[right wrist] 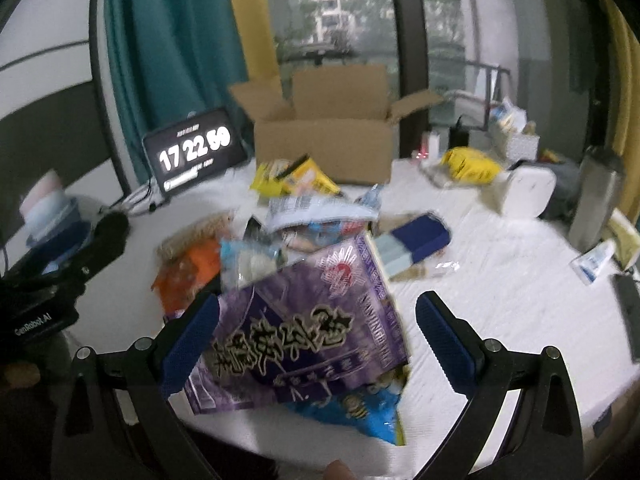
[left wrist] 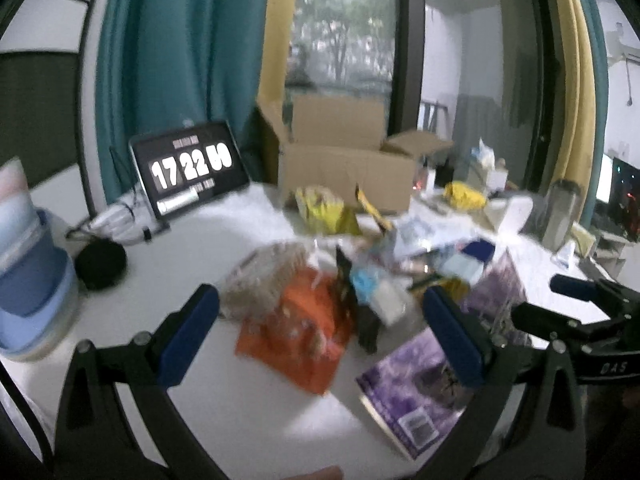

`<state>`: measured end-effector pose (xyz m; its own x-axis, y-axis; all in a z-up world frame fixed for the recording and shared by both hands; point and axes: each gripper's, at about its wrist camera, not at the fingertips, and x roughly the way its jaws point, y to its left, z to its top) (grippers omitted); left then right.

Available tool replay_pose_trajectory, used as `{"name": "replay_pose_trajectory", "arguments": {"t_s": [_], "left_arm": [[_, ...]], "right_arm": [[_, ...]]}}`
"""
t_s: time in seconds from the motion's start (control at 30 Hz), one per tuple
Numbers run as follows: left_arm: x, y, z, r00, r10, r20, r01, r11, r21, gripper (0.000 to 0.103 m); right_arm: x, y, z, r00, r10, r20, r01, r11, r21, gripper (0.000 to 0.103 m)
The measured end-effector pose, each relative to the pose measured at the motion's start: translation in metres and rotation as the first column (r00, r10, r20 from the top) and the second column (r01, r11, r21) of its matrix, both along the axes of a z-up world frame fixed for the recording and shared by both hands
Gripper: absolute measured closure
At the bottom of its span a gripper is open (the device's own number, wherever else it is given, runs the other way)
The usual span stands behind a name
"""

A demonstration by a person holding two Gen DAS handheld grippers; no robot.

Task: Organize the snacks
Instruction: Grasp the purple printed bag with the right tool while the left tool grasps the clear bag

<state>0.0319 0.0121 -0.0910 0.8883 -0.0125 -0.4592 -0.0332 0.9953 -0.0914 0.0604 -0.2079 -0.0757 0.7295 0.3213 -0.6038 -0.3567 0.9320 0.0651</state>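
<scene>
A heap of snack packets lies on the white table. In the left wrist view an orange packet (left wrist: 304, 332) and a purple packet (left wrist: 420, 392) lie between my fingers. My left gripper (left wrist: 320, 332) is open above them, holding nothing. In the right wrist view the purple packet (right wrist: 304, 332) lies over a blue packet (right wrist: 360, 412). My right gripper (right wrist: 316, 340) is open around the purple packet, fingers apart from it. An open cardboard box (right wrist: 324, 148) stands at the back; it also shows in the left wrist view (left wrist: 344, 168). Yellow packets (right wrist: 292, 178) lie before it.
A tablet showing a clock (left wrist: 188, 168) stands at the back left. Stacked blue bowls (left wrist: 28, 272) sit at the left. A steel flask (right wrist: 596, 196) and a white appliance (right wrist: 528, 192) stand at the right. The right gripper shows in the left wrist view (left wrist: 592, 312).
</scene>
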Motion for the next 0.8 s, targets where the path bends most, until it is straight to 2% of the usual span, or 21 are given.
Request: {"name": "replay_pose_trajectory", "arguments": {"t_s": [0.2,0.33,0.43,0.53,0.67,0.8], "left_arm": [[0.013,-0.01,-0.031,0.991,-0.063,-0.114,0.061,0.998,-0.021,0.002],[0.016,-0.019,-0.038,0.988,-0.101,-0.121,0.1,0.995,-0.013,0.002],[0.025,-0.025,-0.048,0.976,-0.141,-0.166,0.138,0.99,-0.029,0.002],[0.032,-0.034,-0.056,0.96,-0.182,-0.212,0.179,0.983,-0.036,0.013],[0.038,-0.043,-0.057,0.953,-0.217,-0.213,0.215,0.976,-0.03,0.013],[0.044,-0.052,-0.059,0.941,-0.254,-0.223,0.247,0.967,-0.059,0.014]], "right_arm": [[0.014,0.008,-0.026,0.993,0.029,-0.118,-0.03,1.0,-0.002,0.002],[0.016,-0.015,-0.038,0.976,-0.038,-0.213,0.049,0.998,0.049,0.002],[0.015,-0.023,-0.05,0.961,-0.042,-0.274,0.062,0.996,0.067,0.002],[0.018,-0.022,-0.054,0.958,-0.034,-0.286,0.065,0.993,0.098,0.002],[0.028,-0.02,-0.046,0.968,-0.013,-0.252,0.055,0.986,0.158,0.002],[0.045,-0.003,-0.046,0.971,-0.017,-0.24,0.051,0.99,0.133,0.002]]}}
